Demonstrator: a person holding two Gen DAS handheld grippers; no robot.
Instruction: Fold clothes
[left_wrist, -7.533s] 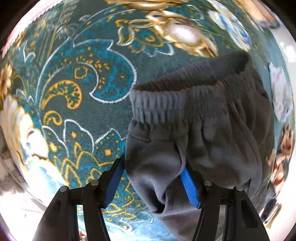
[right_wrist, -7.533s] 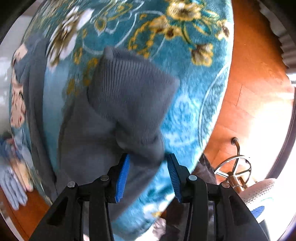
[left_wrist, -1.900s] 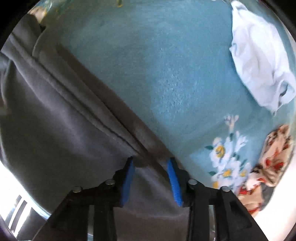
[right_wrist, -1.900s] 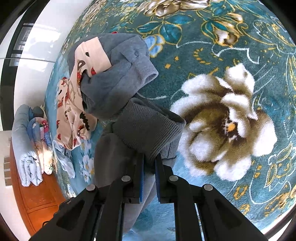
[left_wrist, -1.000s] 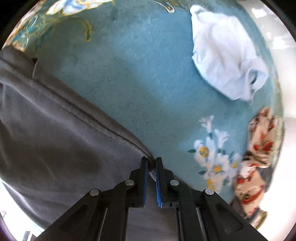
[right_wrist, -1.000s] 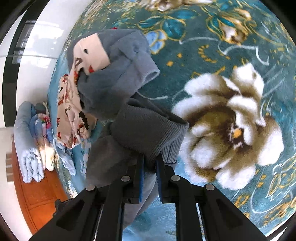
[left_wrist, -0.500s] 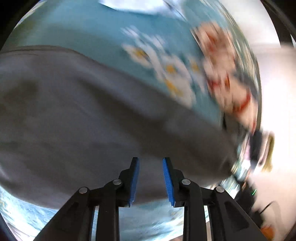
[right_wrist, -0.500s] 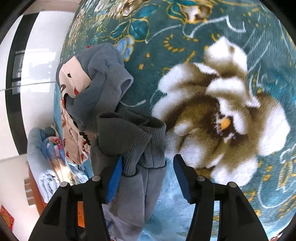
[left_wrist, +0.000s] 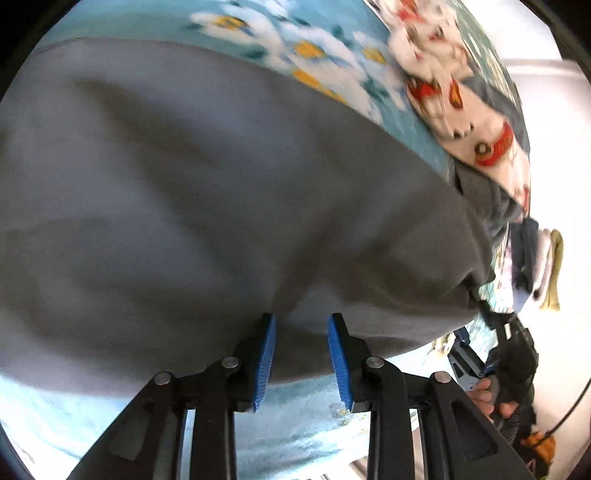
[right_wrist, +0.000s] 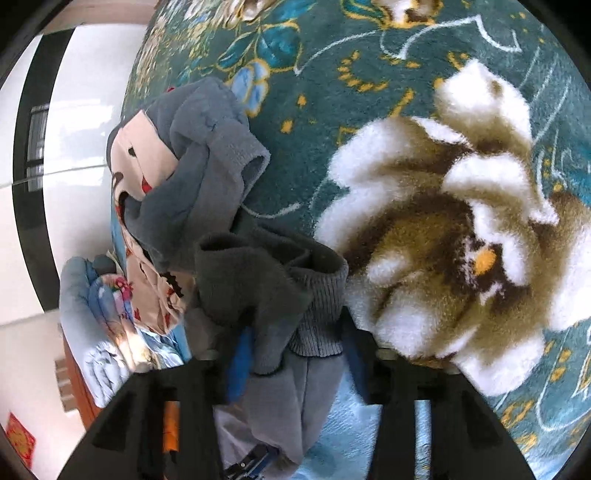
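Grey trousers (left_wrist: 221, 184) lie spread on a teal flowered rug (right_wrist: 406, 92) and fill most of the left wrist view. My left gripper (left_wrist: 301, 354) hovers at their near folded edge with its jaws opening. The cloth shows in the gap, but neither pad presses on it. In the right wrist view the trousers' ribbed cuff (right_wrist: 317, 302) is bunched under a darker fold. My right gripper (right_wrist: 295, 362) is closing around that bunch, which fills the gap from pad to pad. Motion blurs both fingers.
A crumpled grey-blue garment (right_wrist: 207, 147) and a cream printed cloth (left_wrist: 461, 110) lie just beyond the cuff. Folded bedding (right_wrist: 88, 332) is stacked at the far left by a wooden floor. A hand (left_wrist: 484, 395) on the other gripper's handle shows at the lower right.
The left gripper let go of the trouser edge, rolled and swung across the grey cloth. The right gripper released the cuff, dropped lower and is closing around the bunched cuff again.
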